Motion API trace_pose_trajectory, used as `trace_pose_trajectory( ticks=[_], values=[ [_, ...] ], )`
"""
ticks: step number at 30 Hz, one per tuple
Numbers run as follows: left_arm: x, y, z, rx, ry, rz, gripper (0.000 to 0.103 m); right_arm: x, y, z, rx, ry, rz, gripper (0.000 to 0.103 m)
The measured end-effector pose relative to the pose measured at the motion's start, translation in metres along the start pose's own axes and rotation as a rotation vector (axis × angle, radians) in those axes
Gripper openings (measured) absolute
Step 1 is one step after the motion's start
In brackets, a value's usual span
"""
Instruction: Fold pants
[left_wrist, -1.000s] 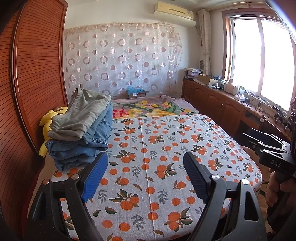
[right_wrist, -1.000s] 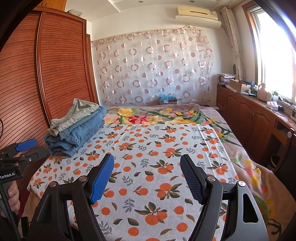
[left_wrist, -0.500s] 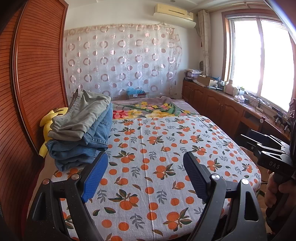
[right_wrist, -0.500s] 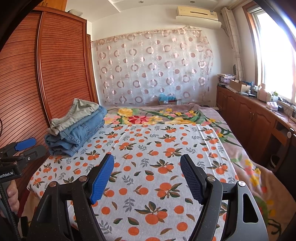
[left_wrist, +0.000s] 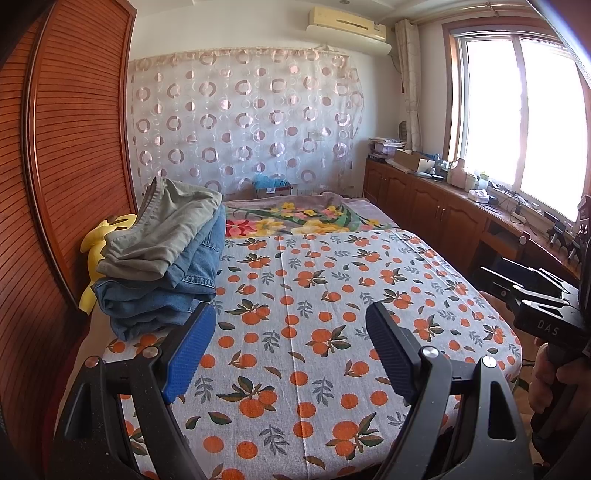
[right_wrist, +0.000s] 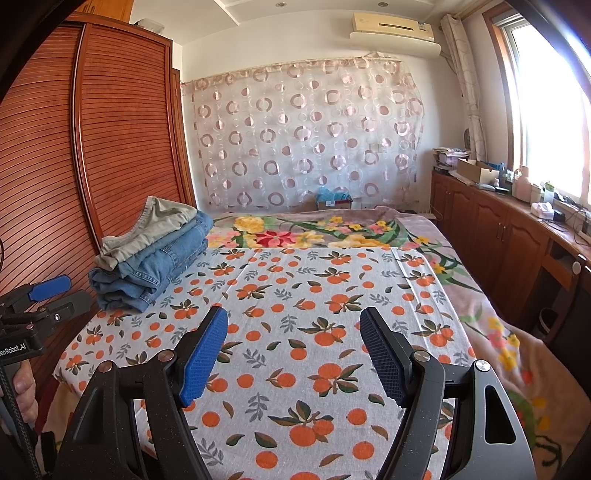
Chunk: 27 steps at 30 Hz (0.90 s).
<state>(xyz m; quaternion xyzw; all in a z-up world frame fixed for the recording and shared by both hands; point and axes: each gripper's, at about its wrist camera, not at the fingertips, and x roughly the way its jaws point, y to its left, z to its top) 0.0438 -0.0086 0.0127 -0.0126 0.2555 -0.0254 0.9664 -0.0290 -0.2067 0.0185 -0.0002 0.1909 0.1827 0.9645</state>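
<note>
A stack of folded pants lies at the bed's left side by the wardrobe: grey-green pants (left_wrist: 166, 229) on top of blue jeans (left_wrist: 162, 295). The stack also shows in the right wrist view, grey-green pants (right_wrist: 155, 225) over jeans (right_wrist: 155, 273). My left gripper (left_wrist: 288, 347) is open and empty, held above the bed's near end, just right of the stack. My right gripper (right_wrist: 293, 350) is open and empty above the bed's near middle. Each gripper shows at the other view's edge: the right one (left_wrist: 517, 291) and the left one (right_wrist: 48, 295).
The bed carries an orange-print sheet (left_wrist: 314, 295) over a floral blanket (right_wrist: 314, 232). A slatted wooden wardrobe (left_wrist: 55, 184) stands along the left. A yellow plush toy (left_wrist: 96, 243) sits behind the stack. Wooden cabinets (right_wrist: 509, 236) with clutter run along the right under the window.
</note>
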Motion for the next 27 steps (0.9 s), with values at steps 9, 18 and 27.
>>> trace_pose_trajectory(
  ticks=[9,18,27],
  values=[
    [-0.0002,0.0009,-0.0009,-0.001,-0.002,-0.001,0.084,-0.0008,-0.0004,0.0003,0.001,-0.002,-0.001,0.076],
    [-0.0024,-0.0008,0.0016,-0.001,-0.005,0.002,0.084,-0.0026,-0.0002,-0.0011,0.001,-0.008,-0.004,0.076],
    [-0.0023,-0.0004,0.0004,-0.001,-0.005,0.001,0.084,-0.0028,0.002,-0.0018,-0.003,-0.013,-0.006,0.076]
  ],
)
